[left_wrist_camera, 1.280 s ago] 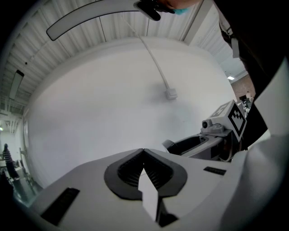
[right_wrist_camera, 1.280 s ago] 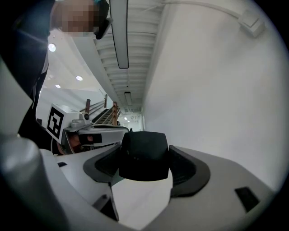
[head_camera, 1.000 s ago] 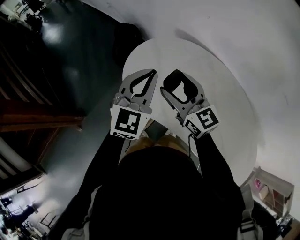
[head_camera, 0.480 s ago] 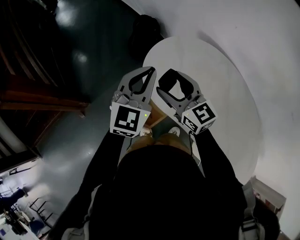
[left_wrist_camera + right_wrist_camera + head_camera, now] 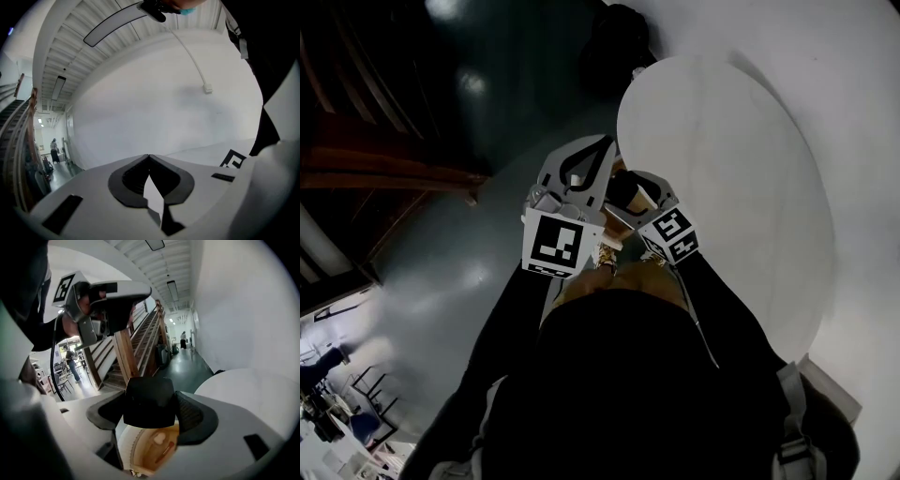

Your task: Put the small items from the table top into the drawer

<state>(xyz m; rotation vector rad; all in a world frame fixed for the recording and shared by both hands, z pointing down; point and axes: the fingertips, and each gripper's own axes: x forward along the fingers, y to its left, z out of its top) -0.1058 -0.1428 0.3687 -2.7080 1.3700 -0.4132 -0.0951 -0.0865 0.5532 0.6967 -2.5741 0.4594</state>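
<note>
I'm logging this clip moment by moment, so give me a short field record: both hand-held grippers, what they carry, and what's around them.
left hand-held gripper: jaws shut, nothing between them
right hand-held gripper: shut on a black item
black item: blocky, held between the pads; kind unclear
compartment: below the right jaws, white rim, tan inside; possibly the drawer
table: round, white top, at the person's right
floor: dark, glossy
staircase: wooden, beyond the right hand-held gripper
</note>
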